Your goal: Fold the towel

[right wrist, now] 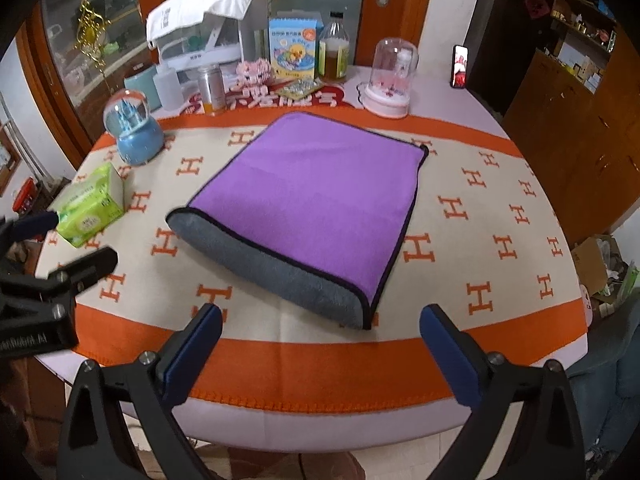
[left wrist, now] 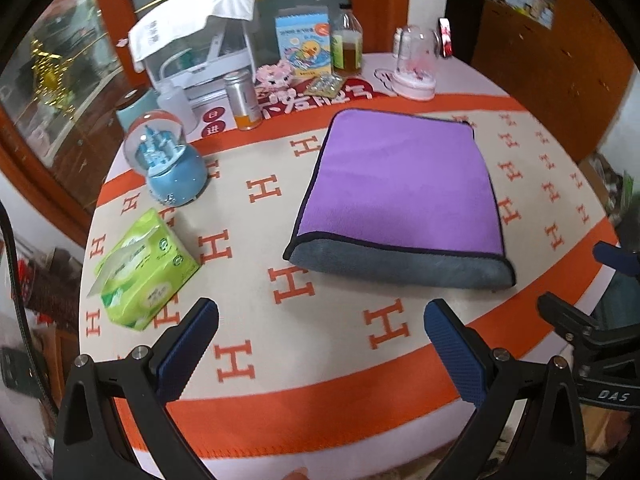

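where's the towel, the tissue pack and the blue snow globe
towel (right wrist: 320, 196), right wrist view, on its purple top layer
tissue pack (left wrist: 148, 268), left wrist view, on its green front face
snow globe (left wrist: 176, 180), left wrist view, on its blue base

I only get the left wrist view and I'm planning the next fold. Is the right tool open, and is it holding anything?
Observer: The right tool is wide open and empty, hovering over the near orange border just short of the towel.
Operator: How does the towel's right side look from there?
Observer: A black-trimmed edge runs down the whole right side to the near right corner, where the grey strip ends.
Operator: What's the red thing at the far right of the table?
Observer: A phone, standing upright with its screen lit.
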Available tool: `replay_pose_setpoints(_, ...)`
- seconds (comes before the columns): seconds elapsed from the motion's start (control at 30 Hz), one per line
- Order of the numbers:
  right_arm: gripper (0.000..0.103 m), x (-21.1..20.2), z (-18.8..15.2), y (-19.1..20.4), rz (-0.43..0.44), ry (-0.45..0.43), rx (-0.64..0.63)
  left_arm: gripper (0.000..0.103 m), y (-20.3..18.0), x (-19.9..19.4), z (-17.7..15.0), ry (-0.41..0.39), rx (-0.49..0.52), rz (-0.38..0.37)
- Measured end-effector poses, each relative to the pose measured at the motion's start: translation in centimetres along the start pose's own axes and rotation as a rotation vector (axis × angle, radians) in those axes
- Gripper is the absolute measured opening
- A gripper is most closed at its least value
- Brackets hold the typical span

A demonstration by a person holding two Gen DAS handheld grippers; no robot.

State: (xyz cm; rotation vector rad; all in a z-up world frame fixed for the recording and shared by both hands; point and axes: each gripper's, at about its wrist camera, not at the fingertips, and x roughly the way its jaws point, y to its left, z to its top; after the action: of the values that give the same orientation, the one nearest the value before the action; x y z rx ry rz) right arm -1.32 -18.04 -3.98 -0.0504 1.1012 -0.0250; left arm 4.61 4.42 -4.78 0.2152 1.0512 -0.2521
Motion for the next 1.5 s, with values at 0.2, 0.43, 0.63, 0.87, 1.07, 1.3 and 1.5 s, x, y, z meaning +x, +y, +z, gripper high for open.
replay_pose_setpoints(0.2,0.094,1.7,-0.5,-1.2,0.008,0.042,0.014,0.102,0.2,4.0,1.1,0.072,0.091,-0.065)
replay_pose_setpoints(0.43,0.089,5.1,0.4,-4.1,0.086,0.075,0.044,0.102,1.1,7.4,2.8,0.061,0.14,-0.126)
replay_pose_setpoints(0.63,0.078,8.7,1.4,-5.9,0.157,0.116,0.043,0.102,2.4,10.8,4.8,0.112,0.182,-0.159)
replay_pose_setpoints(0.87,0.059,12.2,1.1,-7.4,0.259,0.189,0.025,0.099,0.7,14.2,5.9,0.19,0.335,-0.215)
replay_pose_setpoints(1.07,0.044,14.0,1.1,-7.4,0.353,0.222,-0.007,0.098,0.4,16.1,7.3,0.205,0.352,-0.271)
replay_pose_setpoints(1.3,0.026,15.1,1.1,-7.8,0.406,0.245,-0.039,0.082,1.0,17.7,8.7,0.256,0.362,-0.356)
replay_pose_setpoints(1.5,0.021,15.5,1.0,-7.7,0.426,0.255,-0.05,0.065,1.1,18.5,9.0,0.308,0.388,-0.403)
